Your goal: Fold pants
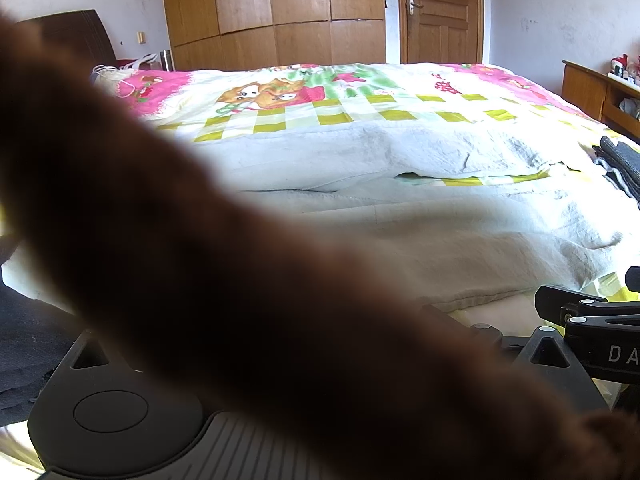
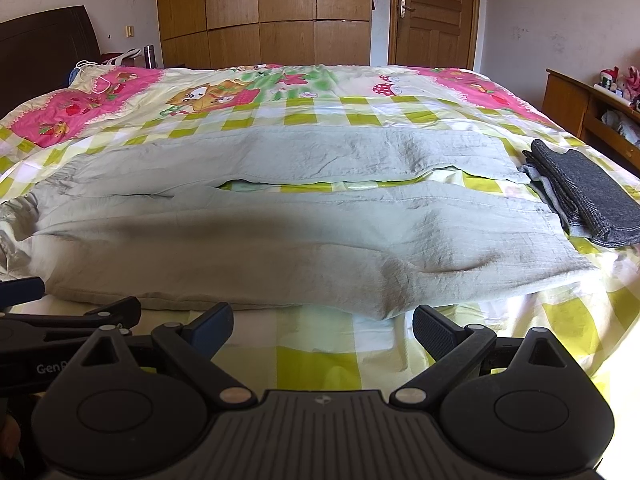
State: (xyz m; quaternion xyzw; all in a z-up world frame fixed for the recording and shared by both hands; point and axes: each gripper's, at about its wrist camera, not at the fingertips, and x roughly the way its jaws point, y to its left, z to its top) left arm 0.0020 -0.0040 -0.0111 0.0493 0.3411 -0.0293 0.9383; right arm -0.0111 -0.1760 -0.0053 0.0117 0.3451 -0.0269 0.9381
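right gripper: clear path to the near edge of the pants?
Probably yes. The right gripper is open and faces the near pant leg, with only bare bedsheet between them; the folded dark clothes lie off to the side.

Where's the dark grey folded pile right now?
In the right wrist view the dark grey folded pile lies on the bedspread at the right, just past the leg ends of the pale green pants.
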